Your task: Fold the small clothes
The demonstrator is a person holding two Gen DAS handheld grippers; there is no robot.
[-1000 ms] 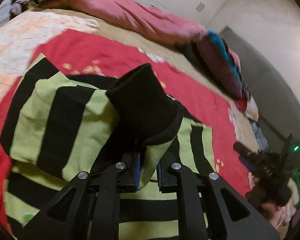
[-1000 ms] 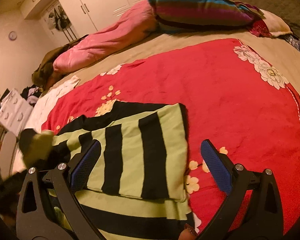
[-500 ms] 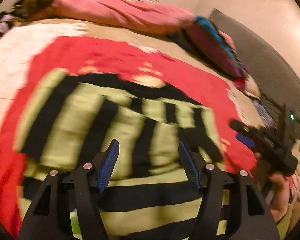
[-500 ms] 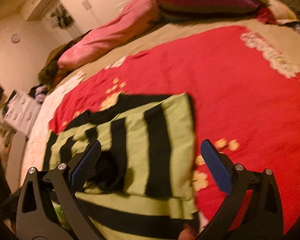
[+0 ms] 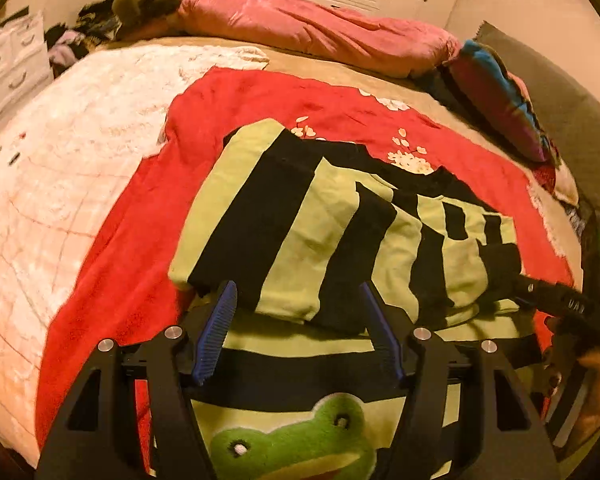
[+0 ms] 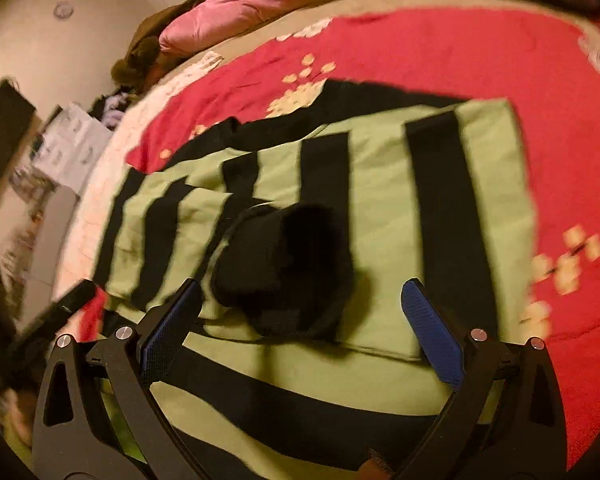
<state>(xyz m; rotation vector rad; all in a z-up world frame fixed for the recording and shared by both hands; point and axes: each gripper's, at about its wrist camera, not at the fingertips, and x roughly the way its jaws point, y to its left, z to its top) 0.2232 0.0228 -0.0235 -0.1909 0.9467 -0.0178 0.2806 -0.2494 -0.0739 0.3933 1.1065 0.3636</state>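
A green-and-black striped sweater point(image 5: 324, 240) lies flat on a red blanket point(image 5: 140, 240), its frog face point(image 5: 296, 444) nearest the left wrist camera. Both sleeves are folded across the body, and a black cuff point(image 6: 284, 268) rests on the stripes. My left gripper point(image 5: 298, 292) is open just above the folded sleeve's edge, holding nothing. My right gripper point(image 6: 300, 288) is open too, hovering over the black cuff with nothing between its pads. The right gripper point(image 5: 556, 300) shows at the right edge of the left wrist view, and the left gripper point(image 6: 60, 312) at the left edge of the right wrist view.
The blanket covers a wide bed. A pink duvet point(image 5: 320, 28) and a striped pillow point(image 5: 500, 100) lie along the far side, with a white quilt point(image 5: 60, 160) to the left. White drawers point(image 5: 8, 64) and a clothes pile stand beyond the bed.
My left gripper let go of the black-cuffed sleeve, opened and drew back; the sleeve now lies across the sweater. My right gripper dropped closer over the cuff, still open.
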